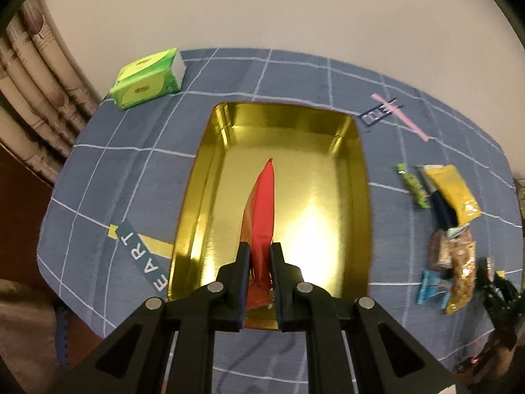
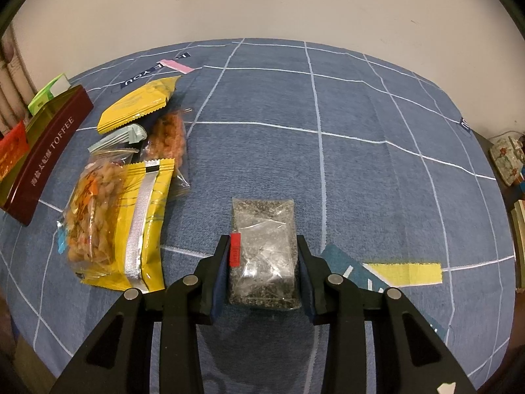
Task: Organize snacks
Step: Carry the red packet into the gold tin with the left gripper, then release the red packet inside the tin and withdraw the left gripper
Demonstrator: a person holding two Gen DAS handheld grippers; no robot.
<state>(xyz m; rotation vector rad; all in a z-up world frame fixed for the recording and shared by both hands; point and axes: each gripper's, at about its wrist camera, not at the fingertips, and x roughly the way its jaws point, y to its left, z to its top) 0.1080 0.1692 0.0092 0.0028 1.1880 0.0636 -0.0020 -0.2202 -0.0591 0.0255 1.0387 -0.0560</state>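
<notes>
In the left wrist view my left gripper [image 1: 260,250] is shut on a red snack packet [image 1: 261,210], held edge-on above the gold tin tray [image 1: 354,170]. In the right wrist view my right gripper [image 2: 262,242] is shut on a clear packet of dark seeds [image 2: 264,252] with a red label, over the blue cloth. A heap of snack packets [image 2: 131,197] lies to its left: yellow wrappers, clear bags of orange and tan snacks. The same heap [image 1: 449,226] lies right of the tray in the left view. The tray's dark red "TOFFEE" side [image 2: 49,154] shows at far left.
A green tissue pack [image 1: 147,78] sits at the table's far left corner. The blue grid tablecloth [image 2: 361,164] covers the table, with a pale wall behind. A curtain [image 1: 36,98] hangs at the left. A floral pot [image 2: 507,157] stands off the table's right edge.
</notes>
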